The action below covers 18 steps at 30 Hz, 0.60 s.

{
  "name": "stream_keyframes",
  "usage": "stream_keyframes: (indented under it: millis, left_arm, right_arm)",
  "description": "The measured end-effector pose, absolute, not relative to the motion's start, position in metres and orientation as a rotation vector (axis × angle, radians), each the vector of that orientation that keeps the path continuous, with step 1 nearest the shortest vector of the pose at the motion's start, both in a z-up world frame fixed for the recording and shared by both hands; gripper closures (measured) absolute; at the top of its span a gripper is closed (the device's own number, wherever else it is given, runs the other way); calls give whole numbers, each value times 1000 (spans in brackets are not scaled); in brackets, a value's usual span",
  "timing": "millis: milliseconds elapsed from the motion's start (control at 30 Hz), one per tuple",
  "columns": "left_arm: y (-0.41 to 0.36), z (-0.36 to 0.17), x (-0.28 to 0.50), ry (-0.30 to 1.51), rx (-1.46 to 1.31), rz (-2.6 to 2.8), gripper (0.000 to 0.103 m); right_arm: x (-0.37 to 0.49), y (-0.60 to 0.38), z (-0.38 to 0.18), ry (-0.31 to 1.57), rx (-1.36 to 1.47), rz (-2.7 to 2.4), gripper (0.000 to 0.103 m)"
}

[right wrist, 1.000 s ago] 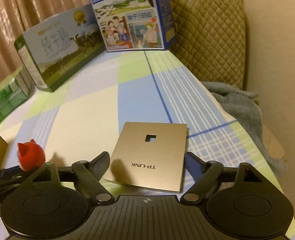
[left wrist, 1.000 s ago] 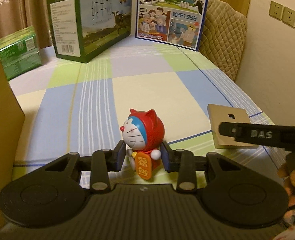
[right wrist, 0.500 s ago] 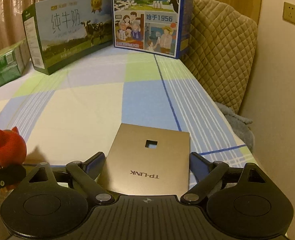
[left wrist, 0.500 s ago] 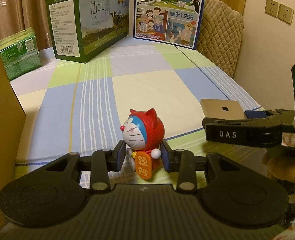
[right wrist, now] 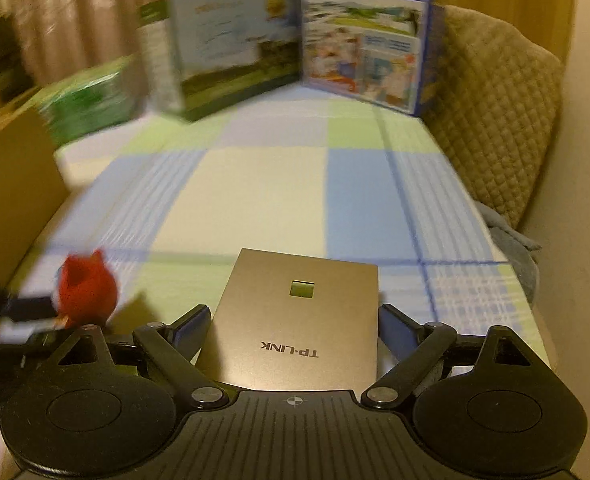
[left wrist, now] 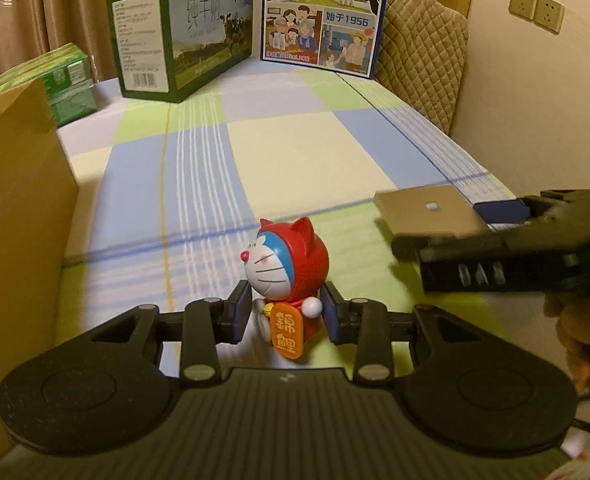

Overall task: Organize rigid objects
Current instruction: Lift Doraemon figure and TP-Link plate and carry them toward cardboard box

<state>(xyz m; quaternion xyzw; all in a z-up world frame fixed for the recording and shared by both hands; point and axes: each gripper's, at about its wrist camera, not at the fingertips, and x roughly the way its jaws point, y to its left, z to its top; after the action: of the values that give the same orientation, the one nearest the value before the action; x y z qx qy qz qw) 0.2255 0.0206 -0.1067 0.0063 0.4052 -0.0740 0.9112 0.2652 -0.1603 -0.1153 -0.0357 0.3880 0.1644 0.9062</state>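
Both lifted off the bed: left gripper (left wrist: 286, 312) clenches figurine (left wrist: 285, 276); right gripper (right wrist: 293, 330) — plate (right wrist: 299, 320).

Light: dim, warm yellow.
Curtains (left wrist: 35, 20): tan, pleated, at 10 to 11 o'clock.
Wall (left wrist: 535, 100): cream, at 2 o'clock, with two sockets (left wrist: 537, 8).
Sheet (left wrist: 295, 152): checked blue, green and cream, filling the middle.
Headboard (left wrist: 423, 48): quilted beige, at 1 o'clock beside the wall.
Cloth (right wrist: 515, 248): grey, crumpled, at 3 o'clock between sheet and wall.
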Motion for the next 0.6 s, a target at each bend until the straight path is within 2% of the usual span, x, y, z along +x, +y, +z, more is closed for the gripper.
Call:
stream_keyframes:
  millis: [300, 600]
  left_arm:
    - [35, -109, 189, 858, -22, -128, 71]
    - [33, -111, 186, 840, -20, -108, 71]
  right_arm:
    - [219, -152, -135, 844, -216, 403, 15]
    - [224, -156, -136, 859, -95, 297, 13]
